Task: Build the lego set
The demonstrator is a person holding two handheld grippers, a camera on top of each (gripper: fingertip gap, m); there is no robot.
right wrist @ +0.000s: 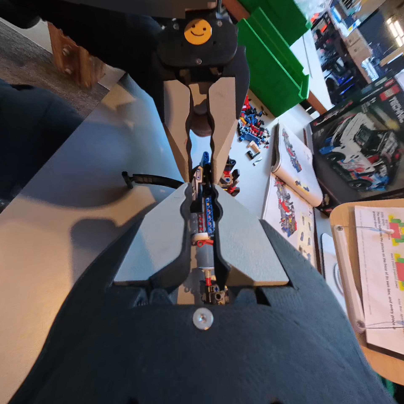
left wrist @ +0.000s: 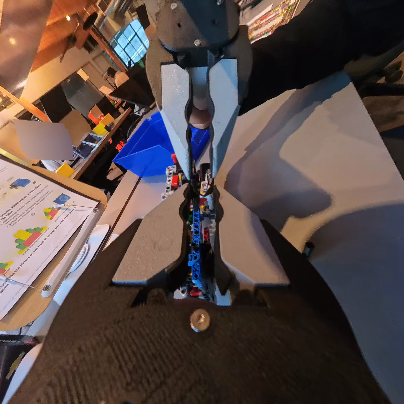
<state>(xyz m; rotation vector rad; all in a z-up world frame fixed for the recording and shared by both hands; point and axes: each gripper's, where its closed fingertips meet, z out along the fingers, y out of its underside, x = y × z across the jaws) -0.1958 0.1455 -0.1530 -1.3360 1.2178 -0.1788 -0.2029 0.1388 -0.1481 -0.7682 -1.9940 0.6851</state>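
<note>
A partly built lego model point(left wrist: 196, 240) with a long blue beam, red pins and a black stickered panel point(left wrist: 204, 185) sits between my two grippers above the white table point(left wrist: 306, 142). My left gripper point(left wrist: 201, 187) is closed around the model, with the blue beam running between its fingers. My right gripper point(left wrist: 199, 176) comes from the opposite side, tip to tip with the left. In the right wrist view my right gripper point(right wrist: 201, 187) is closed on the model point(right wrist: 208, 214) near the stickered panel point(right wrist: 197, 177), above a grey cylinder part point(right wrist: 203, 253). The left gripper point(right wrist: 201, 175) faces it.
A blue bin point(left wrist: 148, 153) stands behind the model. Green bins point(right wrist: 273, 65), a pile of loose parts point(right wrist: 253, 126), an open instruction booklet point(right wrist: 290, 175) and the set's box point(right wrist: 360, 153) lie to the right. A black curved piece point(right wrist: 148, 178) lies left. A wooden board with a printed sheet point(left wrist: 32, 229) sits alongside. The grippers are tip to tip, or close to it.
</note>
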